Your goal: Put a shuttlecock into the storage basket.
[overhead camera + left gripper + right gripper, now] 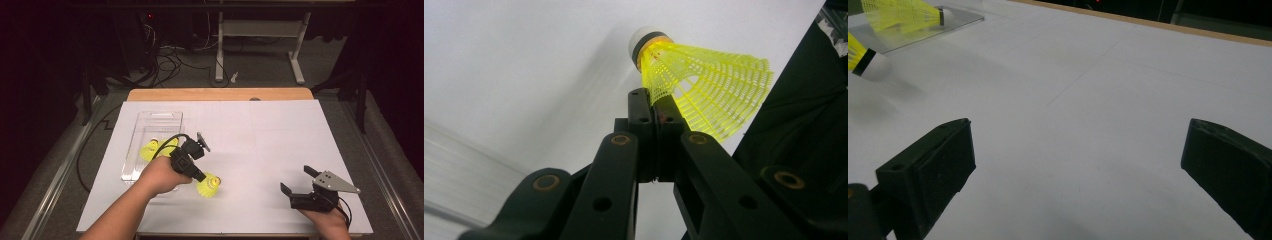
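A yellow shuttlecock [208, 185] with a white cork hangs just above the white table cover, with my left gripper [202, 177] shut on the edge of its mesh skirt. In the left gripper view the jaws are pressed together on the skirt of the shuttlecock [704, 95], cork pointing away. A second yellow shuttlecock [150, 149] lies in a clear plastic tray [159, 119] to the left. My right gripper [297, 180] rests near the front right edge, open, with nothing between its jaws. The right gripper view shows the held shuttlecock [868, 62] and the one in the tray [903, 12] far to the left.
The white cover [270, 135] spreads over a wooden table whose far edge [220, 94] shows. Beyond it are cables on the floor and a white desk frame [260, 35]. A black cable loops from the left gripper over the tray.
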